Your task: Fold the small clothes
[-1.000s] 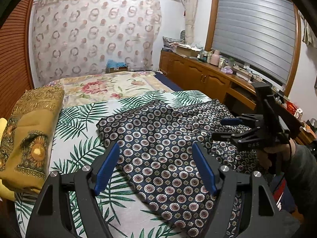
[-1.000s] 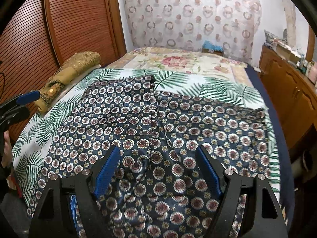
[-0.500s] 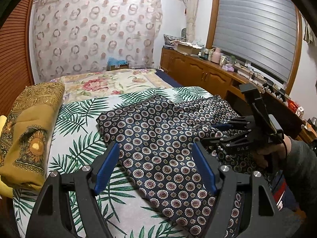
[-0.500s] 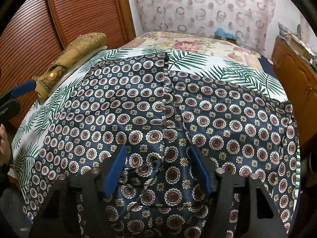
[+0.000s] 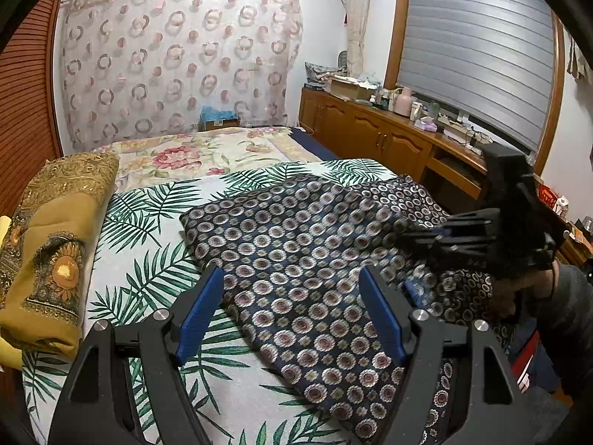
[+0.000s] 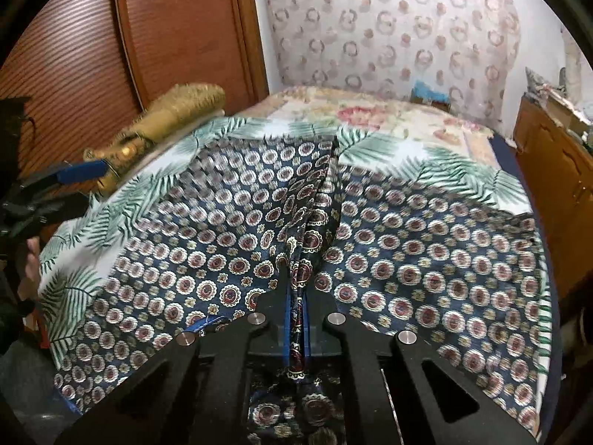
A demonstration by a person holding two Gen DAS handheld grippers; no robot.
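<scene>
A navy garment (image 5: 296, 244) printed with round medallions lies spread on the palm-leaf sheet (image 5: 148, 222). My left gripper (image 5: 292, 278) hovers open over its near left edge, with nothing between the blue pads. My right gripper (image 6: 296, 296) is closing tight on a raised fold along the middle seam of the garment (image 6: 407, 259), and the pads pinch the cloth. In the left wrist view the right gripper (image 5: 418, 239) sits at the garment's right side, held by a hand (image 5: 533, 289). The left gripper (image 6: 55, 185) shows at the far left of the right wrist view.
A folded gold cloth (image 5: 48, 244) lies along the bed's left edge beside a wooden slatted door (image 6: 111, 55). A floral quilt (image 5: 192, 152) covers the far end. A cluttered wooden cabinet (image 5: 389, 141) runs along the right under the window.
The right gripper went from open over the garment to shut on its middle, drawing a ridge of cloth up between the pads. The left gripper stayed put and open.
</scene>
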